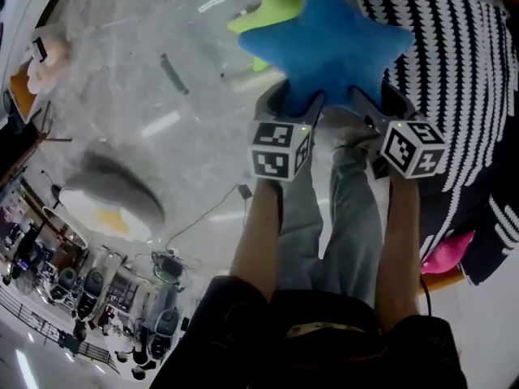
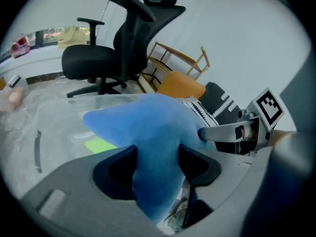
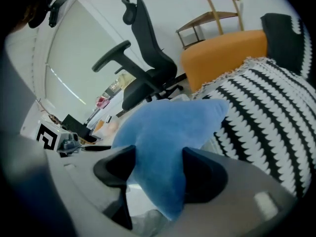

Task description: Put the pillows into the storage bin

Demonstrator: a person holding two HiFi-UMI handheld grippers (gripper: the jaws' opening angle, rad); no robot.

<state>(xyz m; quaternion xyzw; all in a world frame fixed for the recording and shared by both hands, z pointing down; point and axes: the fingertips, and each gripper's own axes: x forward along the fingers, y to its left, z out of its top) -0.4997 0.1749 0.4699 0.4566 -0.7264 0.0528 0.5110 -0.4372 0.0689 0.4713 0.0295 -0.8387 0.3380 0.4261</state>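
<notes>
Blue plush, a star-shaped pillow [image 1: 328,43], hangs at the upper middle of the head view, and I have both tools clamped on it. The left tool [image 1: 293,104] pinches one lower arm of the star, and the right tool [image 1: 375,102] pinches the neighbouring arm. The clear plastic storage bin [image 1: 122,87] spreads across the upper left. A lime-green pillow [image 1: 272,10] peeks out behind the star. A black-and-white zigzag-knit cushion [image 1: 462,63] fills the upper right.

Dark top [image 1: 243,331], grey trousers [image 1: 304,217], grey left gripper [image 1: 293,102], grey right gripper [image 1: 379,100]
</notes>
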